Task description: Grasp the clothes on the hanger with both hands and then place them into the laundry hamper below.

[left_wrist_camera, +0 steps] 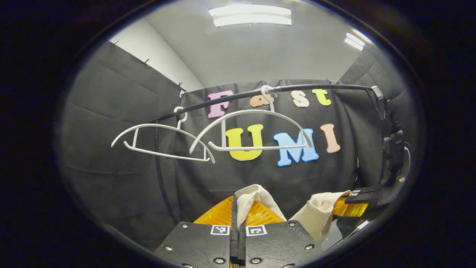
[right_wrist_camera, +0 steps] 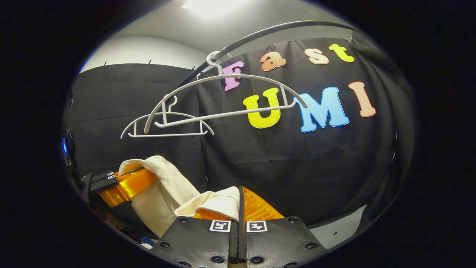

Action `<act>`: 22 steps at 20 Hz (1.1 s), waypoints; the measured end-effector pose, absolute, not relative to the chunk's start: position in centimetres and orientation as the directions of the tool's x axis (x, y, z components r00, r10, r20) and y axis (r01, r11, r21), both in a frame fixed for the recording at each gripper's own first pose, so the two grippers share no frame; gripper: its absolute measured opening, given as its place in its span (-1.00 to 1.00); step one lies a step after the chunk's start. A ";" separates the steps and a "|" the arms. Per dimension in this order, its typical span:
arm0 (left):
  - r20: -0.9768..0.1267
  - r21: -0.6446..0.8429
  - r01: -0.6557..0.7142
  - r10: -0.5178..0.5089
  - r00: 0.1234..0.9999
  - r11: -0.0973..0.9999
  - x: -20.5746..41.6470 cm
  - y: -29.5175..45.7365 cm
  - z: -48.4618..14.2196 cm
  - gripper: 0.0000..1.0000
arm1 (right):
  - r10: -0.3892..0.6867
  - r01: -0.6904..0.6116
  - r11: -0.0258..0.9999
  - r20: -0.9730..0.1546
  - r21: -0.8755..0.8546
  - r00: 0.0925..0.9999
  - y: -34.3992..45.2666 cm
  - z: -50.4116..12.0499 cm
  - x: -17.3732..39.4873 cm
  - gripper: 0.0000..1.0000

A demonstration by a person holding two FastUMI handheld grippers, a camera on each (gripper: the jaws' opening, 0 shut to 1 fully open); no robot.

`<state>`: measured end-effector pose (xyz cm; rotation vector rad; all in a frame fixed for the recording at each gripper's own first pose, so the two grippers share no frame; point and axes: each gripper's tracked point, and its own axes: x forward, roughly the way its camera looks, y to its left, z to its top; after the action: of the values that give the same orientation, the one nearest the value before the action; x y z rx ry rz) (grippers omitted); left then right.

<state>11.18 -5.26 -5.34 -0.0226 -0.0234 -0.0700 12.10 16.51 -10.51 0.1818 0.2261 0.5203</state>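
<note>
A cream garment hangs off the hangers, stretched between both grippers below the rail. In the left gripper view my left gripper is shut, with a fold of the cream cloth pinched between its fingers. Off to the right there, my right gripper holds the garment's other end. In the right gripper view my right gripper is shut on a fold of the garment, and the left gripper grips the cloth at lower left. Two white hangers hang bare above.
The black rail runs across the top and carries both hangers. Its upright stands at the right edge of the left gripper view. Black cloth walls the booth behind. A strip of grey floor shows low on the right.
</note>
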 end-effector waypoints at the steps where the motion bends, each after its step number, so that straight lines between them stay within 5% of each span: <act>1: 0.012 -0.027 0.078 -0.078 0.997 0.997 11.2 -5.5 -6.3 -0.99 | 0.504 -0.460 0.856 -0.184 0.237 0.844 16.4 -11.8 11.6 -0.97; 22: -0.418 -0.012 0.170 -0.159 0.894 0.985 8.3 -9.1 -32.5 -0.98 | 0.306 -0.272 0.951 -0.577 0.148 0.757 10.7 -35.5 6.9 -0.97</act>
<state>8.33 -9.09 -32.49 0.0254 0.4314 -0.1710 6.87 10.66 -35.50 0.0559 0.6387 0.3147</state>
